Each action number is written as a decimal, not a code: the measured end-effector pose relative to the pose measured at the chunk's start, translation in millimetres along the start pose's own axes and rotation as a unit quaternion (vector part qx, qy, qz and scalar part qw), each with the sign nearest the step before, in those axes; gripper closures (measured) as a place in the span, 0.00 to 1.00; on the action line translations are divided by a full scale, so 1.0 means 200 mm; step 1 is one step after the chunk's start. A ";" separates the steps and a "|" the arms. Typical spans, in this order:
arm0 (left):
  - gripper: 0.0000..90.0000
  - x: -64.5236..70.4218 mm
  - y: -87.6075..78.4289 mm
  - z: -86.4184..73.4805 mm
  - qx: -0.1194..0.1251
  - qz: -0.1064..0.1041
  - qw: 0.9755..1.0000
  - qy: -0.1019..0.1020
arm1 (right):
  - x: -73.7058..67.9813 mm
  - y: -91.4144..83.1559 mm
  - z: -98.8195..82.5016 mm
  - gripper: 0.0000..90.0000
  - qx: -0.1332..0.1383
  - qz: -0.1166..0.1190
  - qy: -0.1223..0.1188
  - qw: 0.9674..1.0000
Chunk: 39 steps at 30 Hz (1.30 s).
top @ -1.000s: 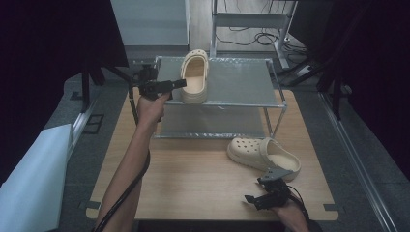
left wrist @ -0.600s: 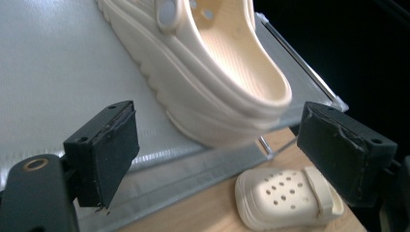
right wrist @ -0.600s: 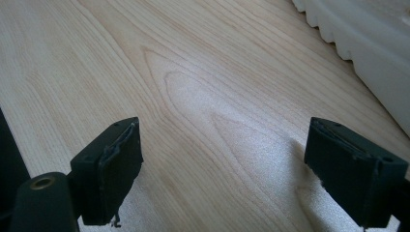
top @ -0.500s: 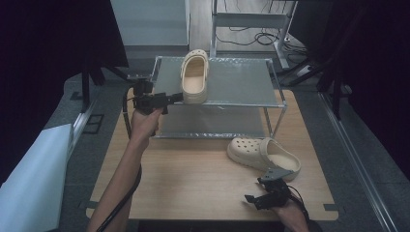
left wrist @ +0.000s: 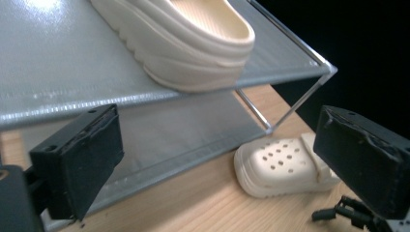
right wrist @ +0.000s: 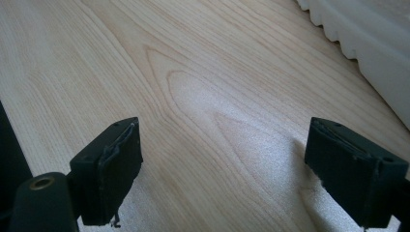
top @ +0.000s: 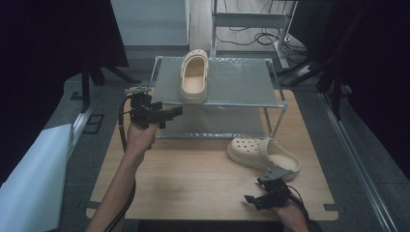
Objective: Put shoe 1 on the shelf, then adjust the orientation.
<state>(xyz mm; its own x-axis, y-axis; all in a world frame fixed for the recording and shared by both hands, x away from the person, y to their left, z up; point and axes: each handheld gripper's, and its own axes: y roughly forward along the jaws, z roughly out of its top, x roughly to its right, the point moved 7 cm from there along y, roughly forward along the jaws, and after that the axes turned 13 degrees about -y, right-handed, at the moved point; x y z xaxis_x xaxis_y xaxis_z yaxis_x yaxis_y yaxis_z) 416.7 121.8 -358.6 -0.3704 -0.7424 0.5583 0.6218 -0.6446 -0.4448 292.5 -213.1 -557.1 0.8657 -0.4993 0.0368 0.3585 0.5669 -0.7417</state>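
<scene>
Left gripper jaws just opened, empty, clog on shelf; back off level, avoid nudging heel.

From above our side of the table we look forward and down; our left gripper view sits close under the metal rack, facing the clog on the wood, shared with the high view; right gripper view skims the tabletop
</scene>
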 end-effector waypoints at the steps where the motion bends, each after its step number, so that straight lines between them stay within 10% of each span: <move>1: 0.02 0.00 -0.01 -0.03 -0.004 0.005 1.000 0.006 | 0.00 0.00 0.00 0.14 0.000 0.001 0.000 1.000; 39: 0.00 -0.14 -0.08 -0.64 -0.016 0.033 0.999 0.038 | 0.00 -0.03 0.01 0.14 0.025 -0.002 0.013 1.000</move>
<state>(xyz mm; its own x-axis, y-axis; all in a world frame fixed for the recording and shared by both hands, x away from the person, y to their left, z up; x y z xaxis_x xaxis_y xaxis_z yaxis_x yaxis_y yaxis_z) 330.0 129.5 -457.1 -0.3814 -0.7948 0.4720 0.6251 -0.5979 -0.5018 291.4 -214.7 -550.7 0.8555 -0.5174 0.0221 0.3795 0.5973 -0.7065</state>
